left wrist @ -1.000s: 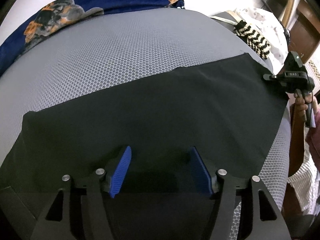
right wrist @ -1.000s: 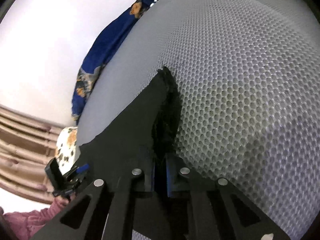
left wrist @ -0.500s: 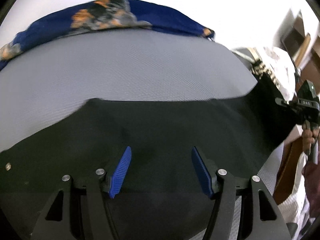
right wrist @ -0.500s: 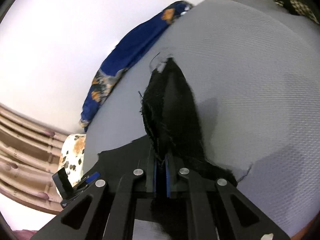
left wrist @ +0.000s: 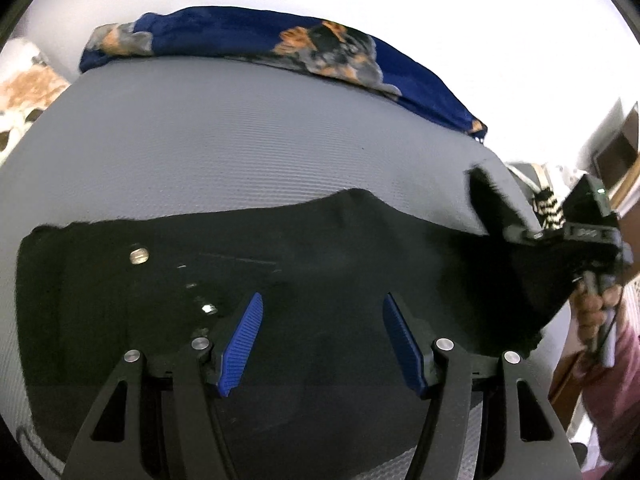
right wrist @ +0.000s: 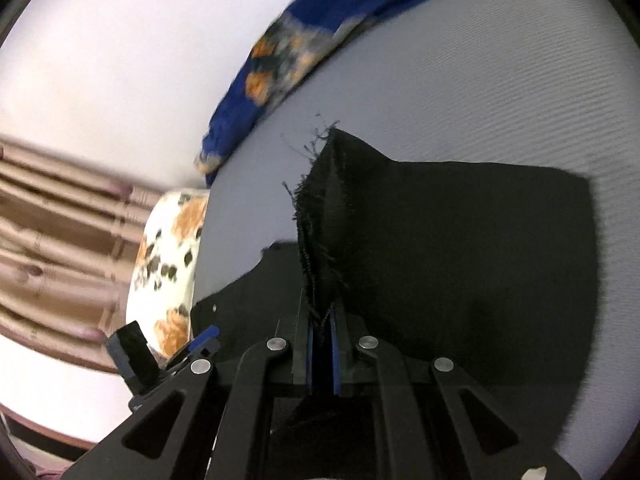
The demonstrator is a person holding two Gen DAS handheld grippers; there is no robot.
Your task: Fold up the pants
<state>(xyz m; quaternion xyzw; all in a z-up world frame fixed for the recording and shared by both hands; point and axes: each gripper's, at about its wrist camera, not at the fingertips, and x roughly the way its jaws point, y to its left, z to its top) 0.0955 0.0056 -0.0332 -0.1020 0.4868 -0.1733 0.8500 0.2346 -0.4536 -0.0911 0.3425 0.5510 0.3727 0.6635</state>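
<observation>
Black pants (left wrist: 304, 264) lie across a grey mesh bed surface (left wrist: 240, 148), with a metal button (left wrist: 139, 256) near their left end. My left gripper (left wrist: 322, 340) is open just above the pants, holding nothing. My right gripper (right wrist: 323, 344) is shut on the frayed hem end of the pants (right wrist: 332, 200) and holds it lifted above the bed. In the left wrist view the right gripper (left wrist: 520, 236) shows at the far right with the raised hem. In the right wrist view the left gripper (right wrist: 200, 340) shows at the lower left.
A blue blanket with orange patches (left wrist: 304, 48) lies along the far edge of the bed by a white wall. A spotted pillow (right wrist: 168, 256) sits at the bed's end, beside a striped curtain (right wrist: 60, 240). Striped cloth (left wrist: 548, 208) and wooden furniture (left wrist: 616, 160) are at the right.
My right gripper has lifted the pants hem off the bed and carried it toward the waist end. The left gripper stayed open and shifted so the button end came into view.
</observation>
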